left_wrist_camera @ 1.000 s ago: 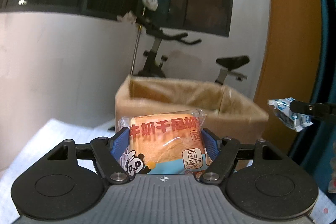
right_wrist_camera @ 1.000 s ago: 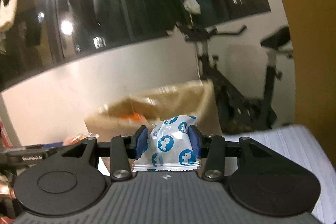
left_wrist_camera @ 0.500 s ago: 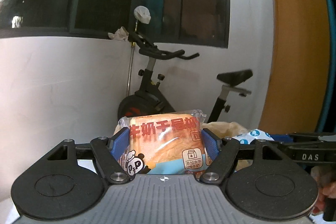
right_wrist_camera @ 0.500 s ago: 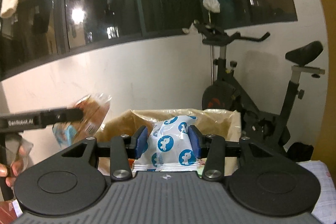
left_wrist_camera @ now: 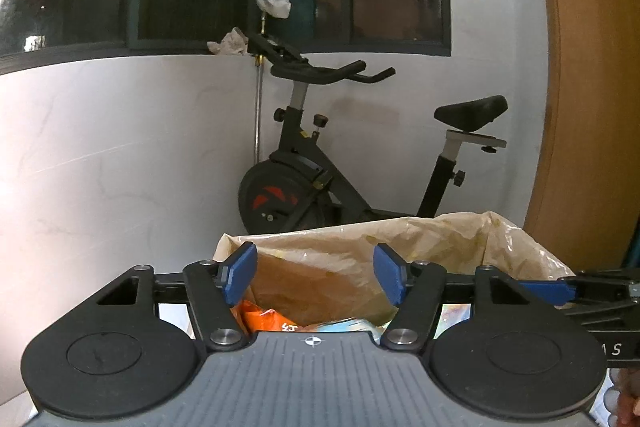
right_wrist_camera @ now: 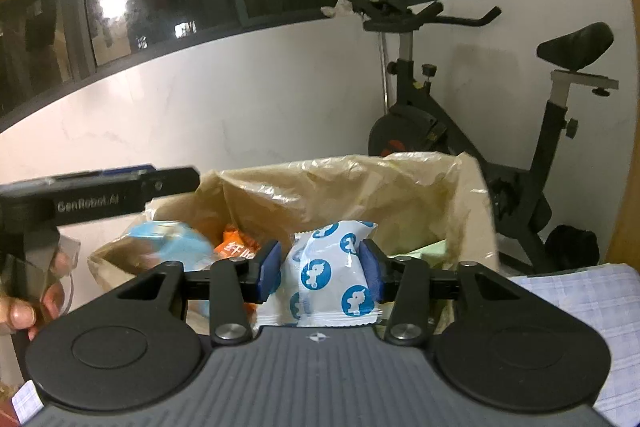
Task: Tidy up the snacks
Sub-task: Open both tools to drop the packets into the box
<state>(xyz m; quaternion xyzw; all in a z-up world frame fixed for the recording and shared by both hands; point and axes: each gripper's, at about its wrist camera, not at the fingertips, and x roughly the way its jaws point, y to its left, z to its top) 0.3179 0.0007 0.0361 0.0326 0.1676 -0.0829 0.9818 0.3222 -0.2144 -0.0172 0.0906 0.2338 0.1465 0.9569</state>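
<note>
Hovering over the lined box, one claw is seen empty and the other loaded.

The left claw (left_wrist_camera: 316, 277) is held with its blue pads apart and nothing between them, though its jaws have just been closing a little; below it, an orange packet (left_wrist_camera: 266, 319) lies inside the bag-lined box (left_wrist_camera: 460, 239). The right claw (right_wrist_camera: 320, 271) is clamped on a white packet with blue prints (right_wrist_camera: 332, 275) above the same box. A light blue packet (right_wrist_camera: 172, 241) in the box is blurred, and its print cannot be read.
</note>
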